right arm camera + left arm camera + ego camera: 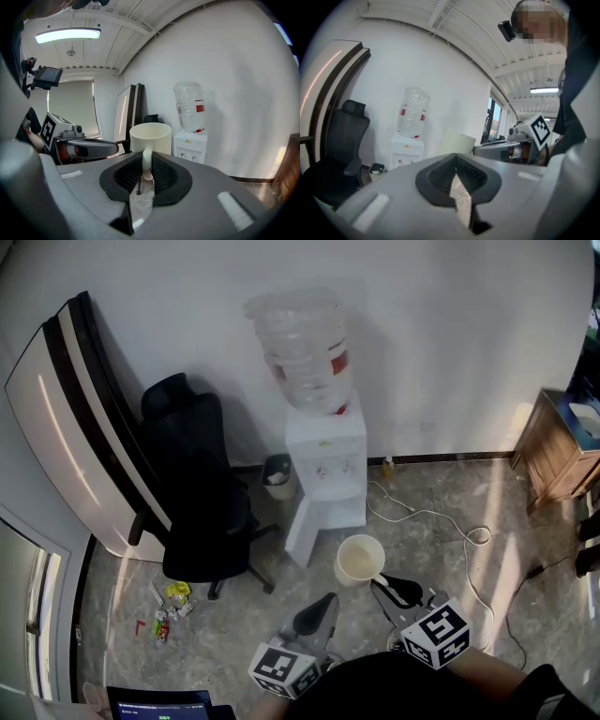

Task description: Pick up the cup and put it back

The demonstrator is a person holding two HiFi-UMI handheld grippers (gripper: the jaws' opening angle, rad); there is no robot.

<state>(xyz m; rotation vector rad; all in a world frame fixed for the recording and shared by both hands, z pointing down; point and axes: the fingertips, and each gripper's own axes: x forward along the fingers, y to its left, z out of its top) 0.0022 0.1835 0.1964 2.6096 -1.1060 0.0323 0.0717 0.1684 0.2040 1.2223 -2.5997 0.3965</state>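
The room is evenly bright: a long ceiling lamp (pixel 68 34) glows overhead, and pale streaks of daylight glare on the glossy floor (pixel 511 559) at the right. Both gripper views bend strongly, turn black at the rims and blur whatever is nearest. The white wall (pixel 450 334) carries only soft shadows.

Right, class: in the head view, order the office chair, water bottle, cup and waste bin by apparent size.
1. office chair
2. water bottle
3. cup and waste bin: about alike; the cup is nearer the camera, so unranked.
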